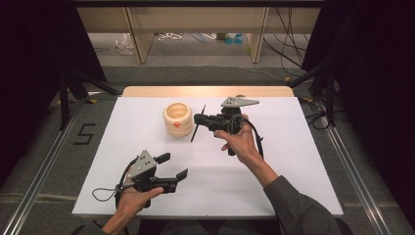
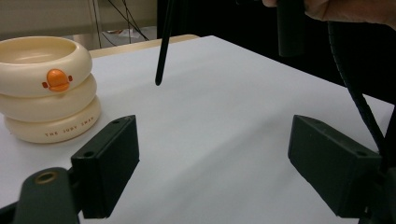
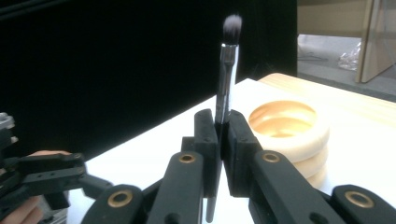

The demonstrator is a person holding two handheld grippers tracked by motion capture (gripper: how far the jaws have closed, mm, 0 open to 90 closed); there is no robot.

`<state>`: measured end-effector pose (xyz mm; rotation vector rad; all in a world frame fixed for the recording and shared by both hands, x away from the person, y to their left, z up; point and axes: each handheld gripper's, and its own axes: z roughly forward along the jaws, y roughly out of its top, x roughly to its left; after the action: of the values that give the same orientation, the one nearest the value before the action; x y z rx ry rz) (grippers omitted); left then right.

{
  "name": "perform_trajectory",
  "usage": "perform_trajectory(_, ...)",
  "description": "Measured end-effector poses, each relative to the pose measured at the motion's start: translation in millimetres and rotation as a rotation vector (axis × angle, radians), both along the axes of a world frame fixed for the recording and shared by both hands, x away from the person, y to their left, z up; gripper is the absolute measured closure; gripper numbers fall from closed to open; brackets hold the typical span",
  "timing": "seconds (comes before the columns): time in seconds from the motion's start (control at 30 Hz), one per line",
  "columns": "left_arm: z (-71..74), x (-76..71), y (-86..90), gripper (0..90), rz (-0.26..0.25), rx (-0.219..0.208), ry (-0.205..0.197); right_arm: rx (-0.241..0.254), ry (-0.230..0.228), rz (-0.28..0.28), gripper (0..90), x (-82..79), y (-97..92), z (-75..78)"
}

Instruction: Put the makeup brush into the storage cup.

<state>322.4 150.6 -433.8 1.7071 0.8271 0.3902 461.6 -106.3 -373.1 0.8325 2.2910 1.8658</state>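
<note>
A makeup brush (image 3: 227,79) with a silver ferrule and dark bristles stands upright between the pads of my right gripper (image 3: 222,135), which is shut on its black handle. In the high view the right gripper (image 1: 198,119) hovers just right of a cream ringed holder (image 1: 177,119) with an orange duck bill, and the brush (image 1: 194,134) is slanted with its handle end above the table. My left gripper (image 1: 173,165) rests low at the front left, open and holding nothing. In the left gripper view its jaws (image 2: 215,163) frame bare table, with the holder (image 2: 46,88) at the left and the brush handle (image 2: 161,56) hanging ahead.
The white table top (image 1: 274,161) has a wooden strip along its far edge. Behind it stands a wooden shelf unit (image 1: 195,29) with cables on the floor. Black curtains and stand legs (image 1: 68,93) flank both sides.
</note>
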Motion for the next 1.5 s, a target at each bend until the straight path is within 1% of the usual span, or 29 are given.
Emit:
perform_trajectory(0.07,-0.1,0.5,0.2,15.9,0.003,0.003,-0.004,-0.014,0.004,-0.005,85.6,3.3,-0.1,1.9)
perform_trajectory(0.1,-0.1,0.6,0.4,15.9,0.005,0.004,-0.006,-0.003,-0.004,-0.008,85.6,5.3,0.9,2.0)
perform_trajectory(0.13,0.0,0.7,0.5,15.9,0.004,0.004,-0.008,-0.013,-0.006,-0.012,85.6,7.9,1.0,3.2)
perform_trajectory(0.23,0.1,0.9,0.4,15.8,-0.001,0.003,-0.012,-0.011,-0.006,-0.016,85.6,11.7,1.9,4.3)
perform_trajectory(0.3,0.1,0.3,0.1,15.9,0.004,-0.002,-0.007,-0.03,-0.001,-0.019,85.6,14.2,2.4,5.0)
perform_trajectory(0.33,-0.2,0.2,-0.6,15.9,-0.005,-0.016,0.004,-0.027,-0.003,-0.02,85.6,15.6,3.3,4.8)
perform_trajectory(0.37,0.0,0.2,-0.1,15.9,0.008,-0.008,-0.001,-0.034,-0.002,-0.019,85.6,17.0,3.8,5.4)
perform_trajectory(0.4,0.0,0.3,-0.1,15.9,0.008,-0.01,-0.004,-0.027,-0.008,-0.024,85.6,18.5,5.1,5.4)
perform_trajectory(0.5,0.1,0.2,0.3,15.9,0.006,-0.008,-0.001,-0.042,-0.01,-0.026,85.6,22.1,7.5,8.1)
perform_trajectory(0.53,0.2,0.4,0.5,15.9,0.006,-0.007,-0.005,-0.035,-0.011,-0.026,85.6,23.6,8.8,8.8)
perform_trajectory(0.57,0.3,0.5,0.8,15.9,0.003,-0.005,-0.009,-0.045,-0.011,-0.025,85.6,25.1,9.2,10.3)
perform_trajectory(0.6,0.4,0.6,1.0,15.9,0.001,-0.002,-0.011,-0.037,-0.014,-0.031,85.6,26.1,10.4,10.8)
perform_trajectory(0.67,0.3,0.3,0.5,15.9,0.003,-0.008,-0.004,-0.042,-0.009,-0.027,85.6,27.5,11.1,12.6)
perform_trajectory(0.73,0.2,0.2,0.4,15.9,0.005,-0.009,-0.003,-0.035,-0.03,-0.032,85.6,30.5,12.5,12.5)
perform_trajectory(0.77,0.2,0.2,0.4,15.9,0.005,-0.007,-0.002,-0.039,-0.032,-0.033,85.6,31.5,12.9,12.7)
perform_trajectory(0.8,0.1,0.2,0.4,15.9,0.005,-0.007,-0.002,-0.044,-0.023,-0.035,85.6,31.8,12.9,13.2)
perform_trajectory(0.87,0.2,0.2,0.5,15.9,0.005,-0.006,-0.002,-0.041,-0.029,-0.038,85.6,34.7,13.6,12.5)
perform_trajectory(0.9,0.1,0.2,0.5,15.9,0.005,-0.006,-0.002,-0.041,-0.022,-0.036,85.6,35.2,13.7,12.2)
perform_trajectory(0.97,0.1,0.3,0.4,15.9,0.006,-0.007,-0.002,-0.045,-0.024,-0.042,85.6,38.0,14.0,10.8)
perform_trajectory(1.0,0.2,0.3,0.4,15.9,0.006,-0.007,-0.002,-0.052,-0.017,-0.044,85.6,38.7,13.9,10.5)
perform_trajectory(1.1,0.2,0.9,1.2,15.9,0.002,-0.001,-0.009,-0.054,-0.015,-0.05,85.6,40.6,13.6,10.4)
perform_trajectory(1.23,0.3,0.8,1.2,15.9,0.002,0.0,-0.009,-0.047,-0.014,-0.061,85.6,44.5,12.9,11.6)
perform_trajectory(1.27,0.1,0.5,0.7,15.9,0.005,-0.007,-0.002,-0.049,-0.008,-0.06,85.6,45.6,12.7,12.3)
perform_trajectory(1.3,0.3,0.9,1.2,15.9,0.002,-0.002,-0.008,-0.051,-0.011,-0.062,85.6,47.1,12.7,12.8)
perform_trajectory(1.33,0.3,1.0,1.3,15.9,0.001,-0.001,-0.01,-0.045,-0.005,-0.066,85.6,47.8,13.2,13.4)
perform_trajectory(1.37,0.4,0.9,1.6,15.9,0.001,0.002,-0.009,-0.044,-0.027,-0.069,85.6,49.6,13.5,13.0)
perform_trajectory(1.4,0.4,1.0,1.8,15.9,0.0,0.004,-0.011,-0.038,-0.017,-0.07,85.6,50.1,14.4,13.4)
perform_trajectory(1.5,0.4,1.1,1.8,15.9,-0.001,0.005,-0.011,-0.038,-0.009,-0.073,85.6,52.8,15.8,13.1)
